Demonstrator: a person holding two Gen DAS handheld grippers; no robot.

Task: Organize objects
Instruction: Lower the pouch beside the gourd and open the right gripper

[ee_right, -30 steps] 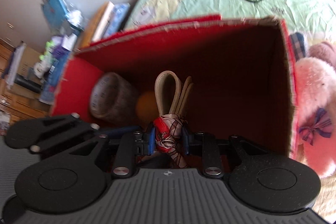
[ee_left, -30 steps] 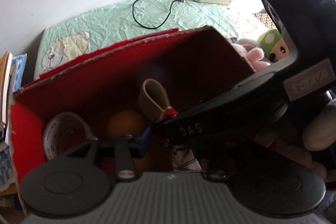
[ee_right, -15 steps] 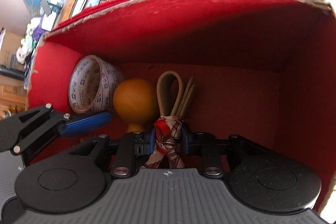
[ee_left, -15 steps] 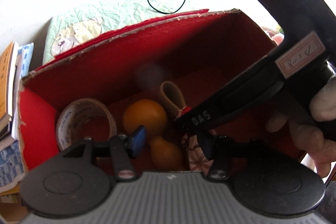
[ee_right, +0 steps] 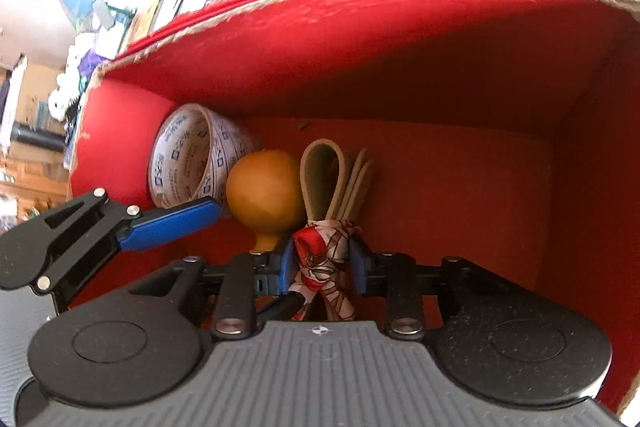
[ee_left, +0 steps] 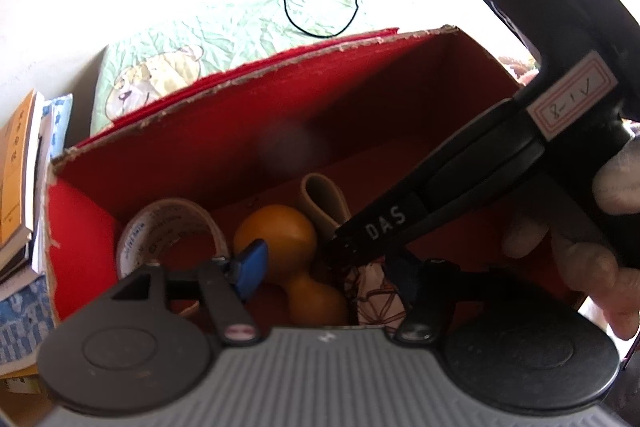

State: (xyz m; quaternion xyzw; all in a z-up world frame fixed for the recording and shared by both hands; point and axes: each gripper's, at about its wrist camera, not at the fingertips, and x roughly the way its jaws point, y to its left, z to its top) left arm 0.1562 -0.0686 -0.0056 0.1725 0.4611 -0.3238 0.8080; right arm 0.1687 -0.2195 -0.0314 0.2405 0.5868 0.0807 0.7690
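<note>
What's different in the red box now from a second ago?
The right tool carried the scarf-tied belt down into the red box; its jaws just widened around it. The left tool opened over the orange gourd. The tape roll stayed put.

Gourd (ee_right: pixel 264 193) neck hidden behind right hand-held gripper (ee_right: pixel 320 267); scarf (ee_right: pixel 324 267) tail cut off below.

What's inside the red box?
Inside the red box: a tape roll, an orange gourd and a scarf-tied beige strap. The grippers hide the near floor.
</note>
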